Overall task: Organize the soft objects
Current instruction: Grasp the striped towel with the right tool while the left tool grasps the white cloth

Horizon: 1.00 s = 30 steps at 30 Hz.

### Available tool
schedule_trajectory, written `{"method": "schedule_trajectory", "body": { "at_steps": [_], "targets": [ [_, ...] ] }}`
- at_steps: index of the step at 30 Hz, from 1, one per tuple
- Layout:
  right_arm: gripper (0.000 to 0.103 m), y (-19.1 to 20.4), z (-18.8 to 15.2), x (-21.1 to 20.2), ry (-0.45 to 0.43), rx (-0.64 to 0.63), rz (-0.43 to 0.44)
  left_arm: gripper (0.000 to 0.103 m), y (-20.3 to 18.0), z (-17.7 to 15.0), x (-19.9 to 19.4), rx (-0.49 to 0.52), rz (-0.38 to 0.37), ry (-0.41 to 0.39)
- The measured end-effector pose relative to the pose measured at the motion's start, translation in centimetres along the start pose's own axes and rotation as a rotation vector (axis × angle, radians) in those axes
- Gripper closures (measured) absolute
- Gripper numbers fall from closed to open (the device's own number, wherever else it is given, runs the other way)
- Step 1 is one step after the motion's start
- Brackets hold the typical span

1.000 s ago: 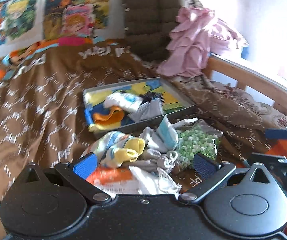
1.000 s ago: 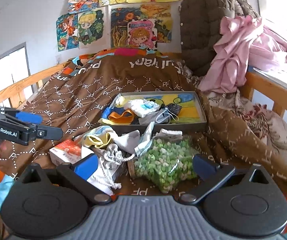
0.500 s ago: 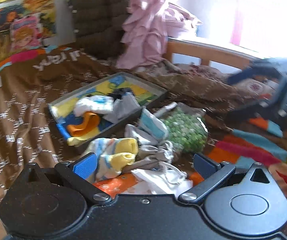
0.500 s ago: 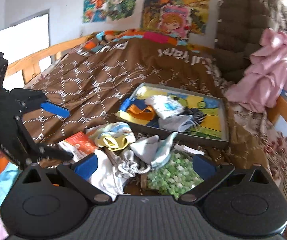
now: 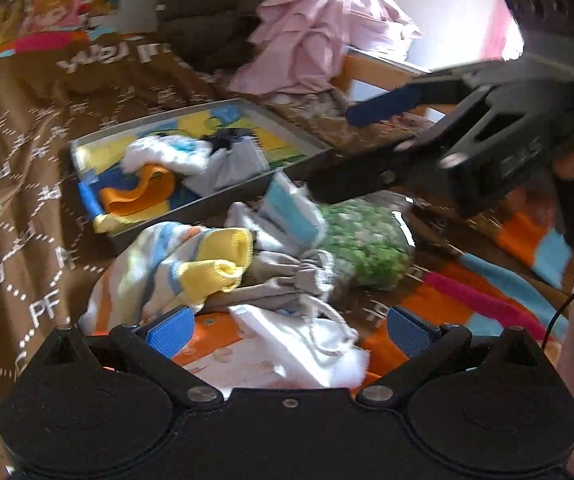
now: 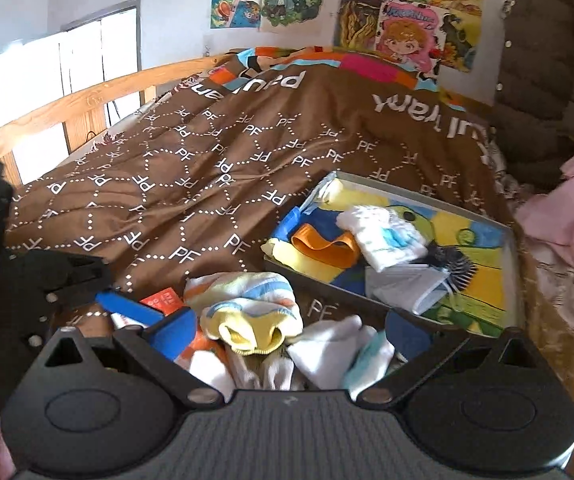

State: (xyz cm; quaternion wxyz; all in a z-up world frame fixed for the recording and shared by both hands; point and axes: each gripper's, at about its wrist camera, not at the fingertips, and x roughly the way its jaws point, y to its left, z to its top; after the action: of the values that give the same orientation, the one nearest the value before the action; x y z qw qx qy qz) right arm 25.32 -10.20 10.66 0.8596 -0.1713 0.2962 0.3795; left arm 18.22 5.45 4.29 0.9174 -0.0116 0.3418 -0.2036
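A pile of soft items lies on the brown bedspread in front of a shallow grey tray [image 5: 223, 202] [image 6: 513, 272]. The pile has a striped yellow-cuffed sock [image 5: 191, 268] [image 6: 247, 312], a grey drawstring pouch [image 5: 287, 280], a white pouch [image 5: 311, 344] and a white and blue cloth [image 5: 291, 212] [image 6: 327, 356]. My left gripper [image 5: 287, 332] [image 6: 107, 284] is open just short of the white pouch. My right gripper [image 6: 291, 336] [image 5: 343, 152] is open above the sock and white cloth. The tray holds an orange band [image 6: 323, 248], a white sock and a grey mask.
A bag of green bits [image 5: 363, 236] and an orange packet [image 5: 215, 340] sit in the pile. Pink clothes [image 5: 319, 40] and a brown quilted jacket [image 6: 543, 60] are heaped beyond the tray. A wooden bed rail [image 6: 67, 112] runs along the left.
My right gripper has moved forward and low over the pile, and the green bag has dropped out of its view. It now looms large in the left wrist view. Both grippers stay open.
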Motion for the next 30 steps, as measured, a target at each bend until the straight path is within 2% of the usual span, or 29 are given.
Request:
{"method": "schedule_trajectory", "body": {
  "at_steps": [2,5,10,14,18,21,23,27,30],
  "targets": [
    [0.001,-0.2,-0.1,1.6,0.013,-0.011,0.02,0.001,0.3,-0.2,0.5,-0.051,0.019,0.005],
    [0.002,-0.2,-0.4,2.7,0.023,-0.024,0.036,0.005,0.8,-0.5,1.5,-0.123,0.027,0.054],
    [0.009,0.4,-0.6,3.8,0.075,-0.026,0.079,0.012,0.6,-0.8,2.7,-0.129,0.013,0.092],
    [0.015,1.6,0.0,4.3,0.122,-0.053,0.108,0.018,0.6,-0.9,2.9,-0.155,0.009,0.088],
    [0.02,1.8,0.1,4.8,0.121,-0.019,0.146,0.025,0.3,-0.9,3.0,-0.168,0.007,0.088],
    [0.024,1.5,-0.3,5.2,0.116,-0.002,0.146,0.036,0.1,-0.8,3.3,-0.191,-0.01,0.098],
    [0.028,1.4,-0.3,5.8,0.131,0.002,0.143,0.048,0.0,-0.7,3.7,-0.211,-0.019,0.109],
    [0.028,1.0,0.4,7.3,0.14,0.021,0.132,0.058,0.0,-0.6,4.2,-0.263,-0.017,0.11],
    [0.027,0.7,1.0,9.2,0.165,0.042,0.137,0.073,0.3,-0.5,4.6,-0.31,-0.013,0.122]
  ]
}}
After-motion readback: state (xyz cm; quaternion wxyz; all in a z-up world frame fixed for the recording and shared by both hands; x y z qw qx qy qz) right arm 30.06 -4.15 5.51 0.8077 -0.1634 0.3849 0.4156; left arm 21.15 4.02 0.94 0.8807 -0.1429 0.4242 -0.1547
